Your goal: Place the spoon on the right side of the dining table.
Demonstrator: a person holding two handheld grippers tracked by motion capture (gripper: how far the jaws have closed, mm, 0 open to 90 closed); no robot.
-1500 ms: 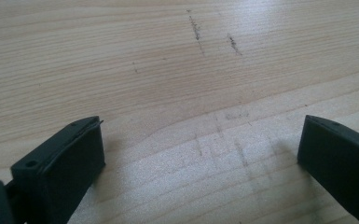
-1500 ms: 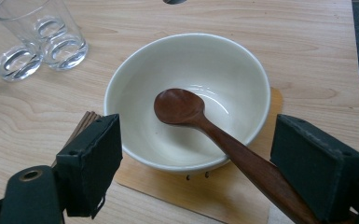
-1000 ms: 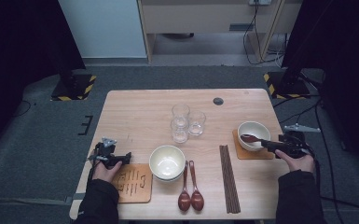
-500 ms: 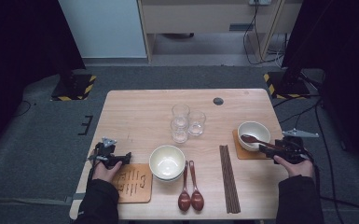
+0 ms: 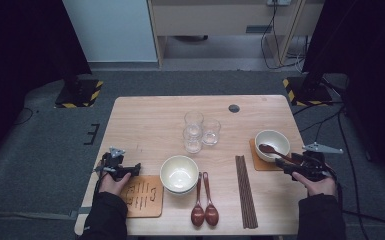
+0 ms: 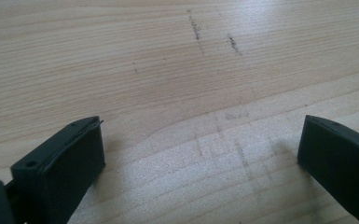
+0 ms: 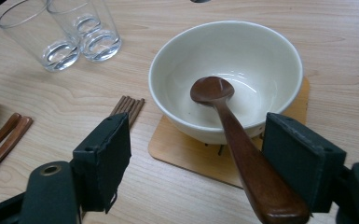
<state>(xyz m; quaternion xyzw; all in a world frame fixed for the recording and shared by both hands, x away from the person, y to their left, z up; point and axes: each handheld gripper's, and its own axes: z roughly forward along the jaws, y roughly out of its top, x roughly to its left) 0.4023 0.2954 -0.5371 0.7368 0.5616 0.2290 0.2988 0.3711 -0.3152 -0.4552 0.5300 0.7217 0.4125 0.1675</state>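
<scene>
While the high view blurs my right gripper (image 5: 286, 165), its own view shows jaws closing, not yet clamping the spoon (image 7: 242, 144) resting in the bowl (image 7: 261, 51); left gripper (image 6: 200, 154) gapes over bare table (image 6: 168, 70).

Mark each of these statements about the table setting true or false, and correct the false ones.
1. The dark wooden spoon rests in the white ceramic bowl. True.
2. That bowl sits on bare table. False: on a tan wooden coaster.
3. The right claw clamps the spoon. False: its pads stand apart, handle between them.
4. The left claw is open over bare wood. True.
5. Three clear glasses stand mid-table. True.
</scene>
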